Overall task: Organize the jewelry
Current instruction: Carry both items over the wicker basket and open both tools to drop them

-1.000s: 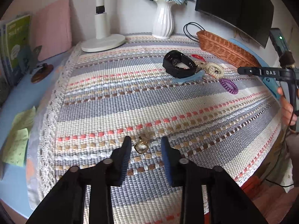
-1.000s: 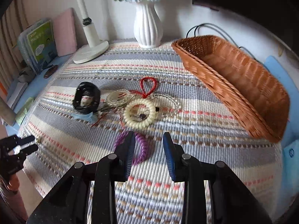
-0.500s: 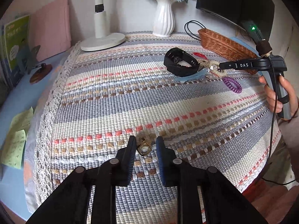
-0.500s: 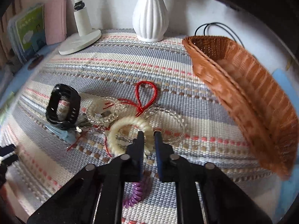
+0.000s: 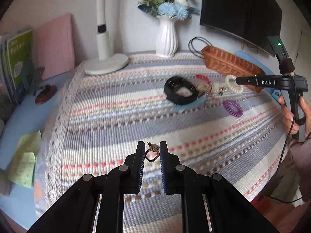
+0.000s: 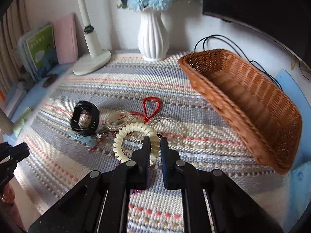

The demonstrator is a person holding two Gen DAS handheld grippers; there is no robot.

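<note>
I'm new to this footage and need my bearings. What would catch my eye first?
The left gripper pinches a small gold earring above the striped mat. The right gripper grips a cream spiral hair tie beside the jewelry heap, left of an empty wicker basket.

A pale wall (image 5: pixel 48 3) backs a blue table (image 5: pixel 17 116) under a striped woven cloth (image 5: pixel 116 120); daylight, seemingly.

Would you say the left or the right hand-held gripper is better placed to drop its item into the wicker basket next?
Right. The right hand-held gripper grips the cream coil bracelet close beside the wicker basket; the left hand-held gripper holds its gold earring at the mat's near edge, far from it.
</note>
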